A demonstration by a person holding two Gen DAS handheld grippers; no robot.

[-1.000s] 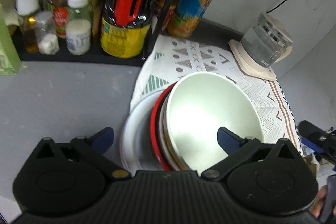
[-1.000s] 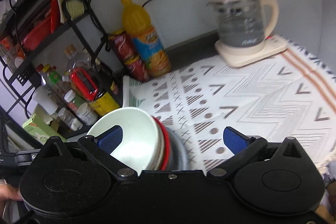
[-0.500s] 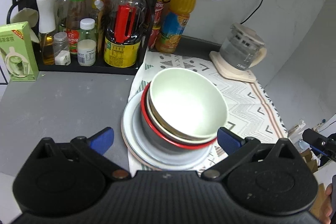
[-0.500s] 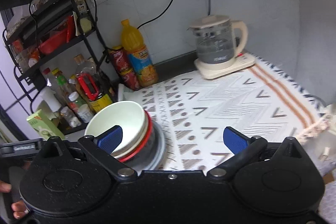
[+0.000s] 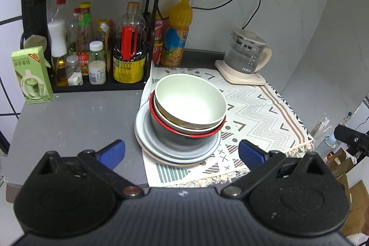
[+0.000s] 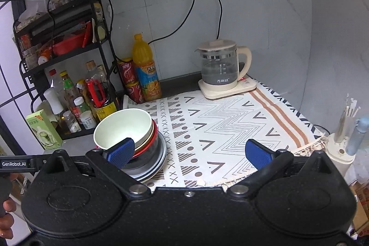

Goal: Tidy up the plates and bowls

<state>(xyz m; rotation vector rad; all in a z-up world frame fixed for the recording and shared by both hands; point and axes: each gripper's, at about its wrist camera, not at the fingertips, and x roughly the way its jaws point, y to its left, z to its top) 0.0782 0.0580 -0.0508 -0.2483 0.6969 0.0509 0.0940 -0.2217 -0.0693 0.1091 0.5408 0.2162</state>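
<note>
The bowls [image 5: 190, 105] sit nested in one stack, a pale green one on top and a red-rimmed one below, on the plates [image 5: 147, 137]. This stack rests at the left edge of the cloth [image 5: 260, 112], just in front of the rack [image 5: 147, 15]. The kettle [image 6: 219, 68] stands at the cloth's far side, well apart from the stack. The left gripper [image 5: 182, 151] and the right gripper [image 6: 189, 152] are both spread wide and hold nothing, near the stack.

A glass kettle [image 6: 219, 68] stands on the patterned cloth [image 6: 230, 121] beside an orange bottle [image 6: 145, 68].
</note>
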